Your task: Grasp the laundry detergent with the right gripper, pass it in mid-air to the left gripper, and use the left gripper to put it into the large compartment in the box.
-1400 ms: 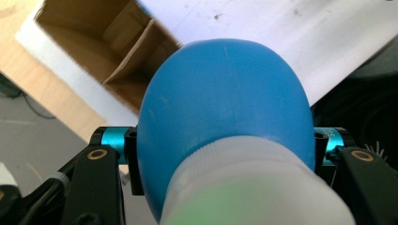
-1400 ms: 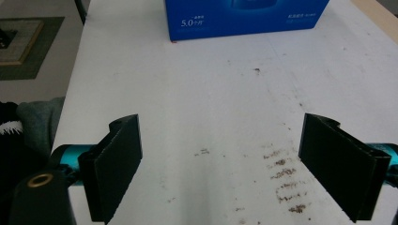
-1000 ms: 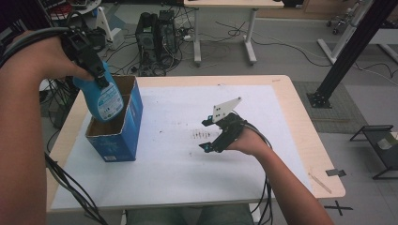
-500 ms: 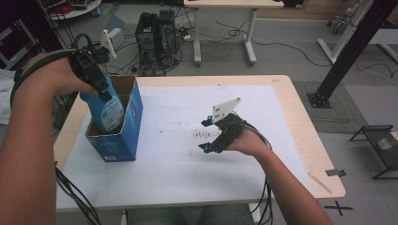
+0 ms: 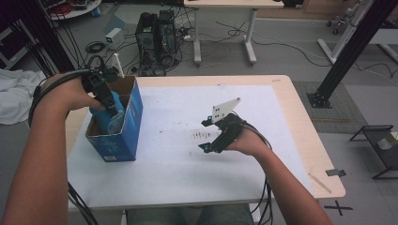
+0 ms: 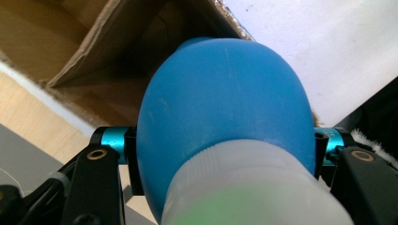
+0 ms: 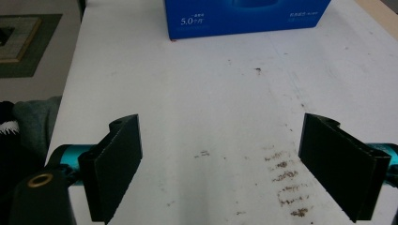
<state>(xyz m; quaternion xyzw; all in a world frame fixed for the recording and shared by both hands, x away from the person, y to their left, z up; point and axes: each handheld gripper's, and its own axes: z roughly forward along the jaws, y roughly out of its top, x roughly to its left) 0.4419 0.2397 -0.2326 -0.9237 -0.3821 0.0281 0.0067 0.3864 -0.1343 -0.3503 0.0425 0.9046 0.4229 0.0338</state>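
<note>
A blue bottle (image 5: 104,119) with a whitish neck (image 6: 253,187) hangs partly inside an open blue cardboard box (image 5: 133,117) at the table's left. My left gripper (image 5: 111,111) is shut on the bottle, its jaws pressing both sides of the blue body (image 6: 225,108) just above the brown inside of the box (image 6: 94,56). The bottle's lower part is hidden by the box wall. My right gripper (image 5: 204,135) rests on the white table top near the middle, open, with nothing between its jaws (image 7: 234,168). It faces the box (image 7: 244,18).
The white table sheet (image 5: 178,173) carries brown smudges (image 7: 286,183) in front of the right gripper. Cables trail from both hands over the near edge. Computer cases (image 5: 157,37) and another desk stand on the floor beyond the table.
The left hand has come down and carried the blue bottle from above the box rim deeper into the box. The right gripper has stayed where it was.
</note>
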